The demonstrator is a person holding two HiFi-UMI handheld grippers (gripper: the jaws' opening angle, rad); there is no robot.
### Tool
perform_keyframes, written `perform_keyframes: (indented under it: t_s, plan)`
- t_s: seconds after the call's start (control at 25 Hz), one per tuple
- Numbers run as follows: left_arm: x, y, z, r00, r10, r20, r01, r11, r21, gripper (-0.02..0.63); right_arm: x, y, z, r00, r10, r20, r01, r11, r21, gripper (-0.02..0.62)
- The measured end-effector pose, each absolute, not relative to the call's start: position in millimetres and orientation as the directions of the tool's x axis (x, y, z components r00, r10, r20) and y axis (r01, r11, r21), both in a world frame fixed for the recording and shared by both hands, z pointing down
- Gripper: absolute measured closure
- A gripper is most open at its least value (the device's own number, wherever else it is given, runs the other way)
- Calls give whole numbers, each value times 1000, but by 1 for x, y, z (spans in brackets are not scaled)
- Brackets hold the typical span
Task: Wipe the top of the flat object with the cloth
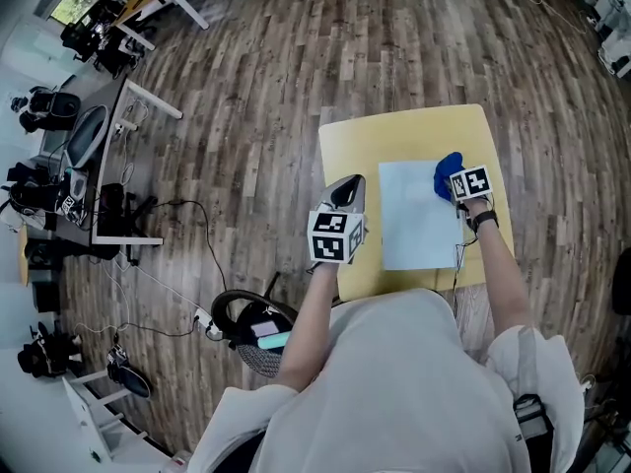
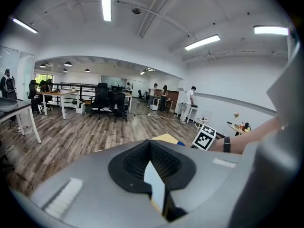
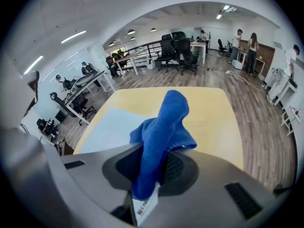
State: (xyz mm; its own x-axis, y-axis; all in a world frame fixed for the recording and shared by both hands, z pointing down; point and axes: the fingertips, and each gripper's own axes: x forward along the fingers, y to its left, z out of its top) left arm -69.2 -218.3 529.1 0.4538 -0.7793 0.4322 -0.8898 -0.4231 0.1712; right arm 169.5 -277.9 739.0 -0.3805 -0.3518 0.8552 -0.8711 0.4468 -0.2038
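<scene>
A pale blue flat sheet [image 1: 419, 215] lies on a yellow table [image 1: 394, 131]. In the head view my right gripper [image 1: 456, 185] is at the sheet's far right corner, shut on a blue cloth [image 1: 449, 172]. In the right gripper view the cloth [image 3: 164, 122] bunches up out of the right gripper [image 3: 156, 151], above the sheet [image 3: 111, 127] and the table [image 3: 209, 113]. My left gripper [image 1: 347, 191] hovers over the table's left edge, apart from the sheet. In its own view the left gripper [image 2: 152, 148] has its jaws together with nothing held.
Wooden floor surrounds the table. Desks with equipment and cables [image 1: 94, 166] stand at the left, and a round black object [image 1: 251, 333] sits by my left side. Office chairs [image 2: 102, 101] and distant people [image 2: 190, 101] fill the far room.
</scene>
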Motion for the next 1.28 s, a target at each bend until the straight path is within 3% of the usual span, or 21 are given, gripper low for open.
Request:
perform_keyframes:
  t_s: [0.32,0.72,0.92,1.08,1.28]
  plan:
    - [-61,-218,530,463,-775,429,-885,-429,180,603,176,-275,727,-366,-373,853,-883,428,-192,520]
    - [-86,-218,528,415,-809,416,-910,-373,183,603,15,-258,677,-653,-308,692,-701,591,-399,520]
    - [-98,-215,528,395,-820,414,-919,-350,183,603,-44,-238,697,-689,-205,695,-631,642,-436,520]
    - [-102,-212,526,387,-825,411,-922,-341,184,603,-46,-228,727,-650,-169,741,-651,627,-428,520]
    - [-104,-212,526,387,-829,402,-922,-340,186,603,-18,-232,731,-647,-220,730,-681,596,-424,520]
